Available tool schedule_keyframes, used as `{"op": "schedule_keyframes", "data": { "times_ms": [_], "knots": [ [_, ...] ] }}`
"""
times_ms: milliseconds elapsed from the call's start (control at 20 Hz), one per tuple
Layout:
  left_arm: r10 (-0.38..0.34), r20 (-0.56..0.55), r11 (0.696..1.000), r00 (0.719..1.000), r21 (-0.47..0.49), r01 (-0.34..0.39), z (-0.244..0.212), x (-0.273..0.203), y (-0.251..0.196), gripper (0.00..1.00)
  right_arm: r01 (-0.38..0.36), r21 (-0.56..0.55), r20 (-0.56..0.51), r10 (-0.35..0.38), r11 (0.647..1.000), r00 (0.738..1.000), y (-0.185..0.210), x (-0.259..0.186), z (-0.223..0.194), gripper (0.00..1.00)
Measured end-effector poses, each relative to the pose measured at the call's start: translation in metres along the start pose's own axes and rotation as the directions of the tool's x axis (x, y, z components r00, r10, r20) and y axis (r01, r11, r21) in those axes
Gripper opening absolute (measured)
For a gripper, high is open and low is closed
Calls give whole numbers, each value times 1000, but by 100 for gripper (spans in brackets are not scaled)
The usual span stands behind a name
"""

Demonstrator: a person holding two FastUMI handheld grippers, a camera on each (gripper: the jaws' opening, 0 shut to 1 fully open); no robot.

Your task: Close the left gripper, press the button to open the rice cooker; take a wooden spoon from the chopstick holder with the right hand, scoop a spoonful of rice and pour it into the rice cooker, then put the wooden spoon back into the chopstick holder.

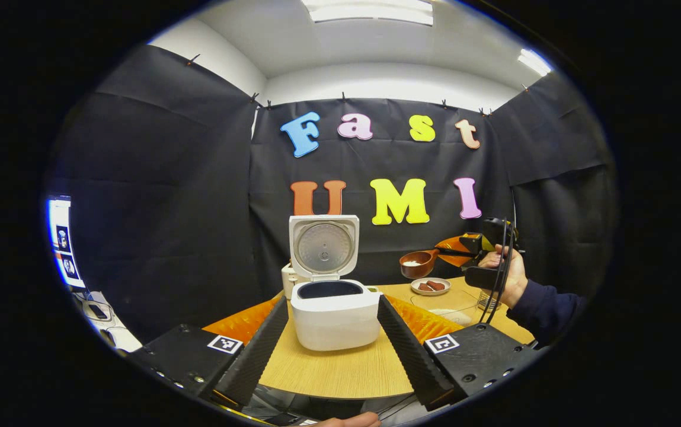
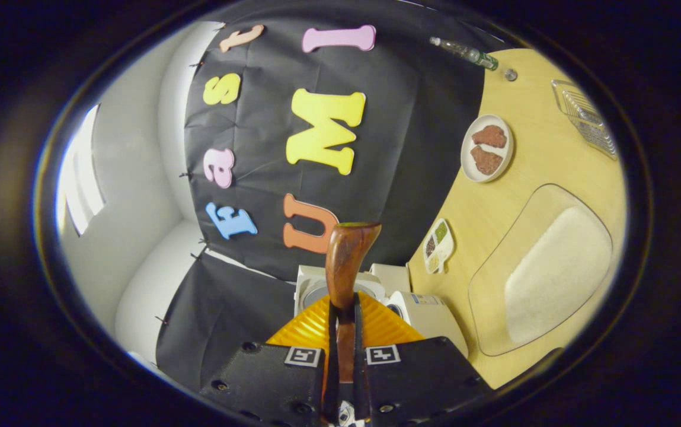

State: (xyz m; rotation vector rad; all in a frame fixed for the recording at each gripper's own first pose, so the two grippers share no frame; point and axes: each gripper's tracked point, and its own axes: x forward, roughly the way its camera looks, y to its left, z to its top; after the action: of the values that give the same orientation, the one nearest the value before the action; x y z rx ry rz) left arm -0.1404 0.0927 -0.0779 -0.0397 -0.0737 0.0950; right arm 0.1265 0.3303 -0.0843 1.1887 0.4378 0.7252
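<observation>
The white rice cooker (image 1: 334, 311) stands open on the wooden table (image 1: 340, 370), its lid (image 1: 323, 246) tilted up at the back. My left gripper (image 1: 331, 350) is open just in front of it, one finger to each side of the cooker's body. To the right, a hand holds my right gripper (image 1: 464, 254) in the air, shut on the handle of a wooden spoon (image 1: 418, 264) with white rice in its bowl. In the right gripper view the spoon (image 2: 346, 255) stands between the shut fingers of my right gripper (image 2: 343, 332), with the cooker (image 2: 429, 320) beyond it.
A clear glass bowl of rice (image 2: 547, 273) lies on the table (image 2: 494, 201), right of the cooker. Behind it are a plate with two brown pieces (image 2: 487, 147), a small divided dish (image 2: 438, 244), a bottle (image 2: 464, 53) and a glass tray (image 2: 586, 118). A white jug (image 1: 287, 279) stands behind the cooker.
</observation>
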Motion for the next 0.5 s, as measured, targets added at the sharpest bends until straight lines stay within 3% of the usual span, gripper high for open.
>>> {"op": "schedule_keyframes", "data": {
  "times_ms": [250,500],
  "knots": [
    [-26,38,999,999,-18,27,12,-4,16,96,28,-176,-49,-38,984,998,39,44,-44,14],
    [-22,37,1000,999,-11,23,6,3,29,95,83,-406,5,-89,910,996,64,94,-55,14]
  ]
}}
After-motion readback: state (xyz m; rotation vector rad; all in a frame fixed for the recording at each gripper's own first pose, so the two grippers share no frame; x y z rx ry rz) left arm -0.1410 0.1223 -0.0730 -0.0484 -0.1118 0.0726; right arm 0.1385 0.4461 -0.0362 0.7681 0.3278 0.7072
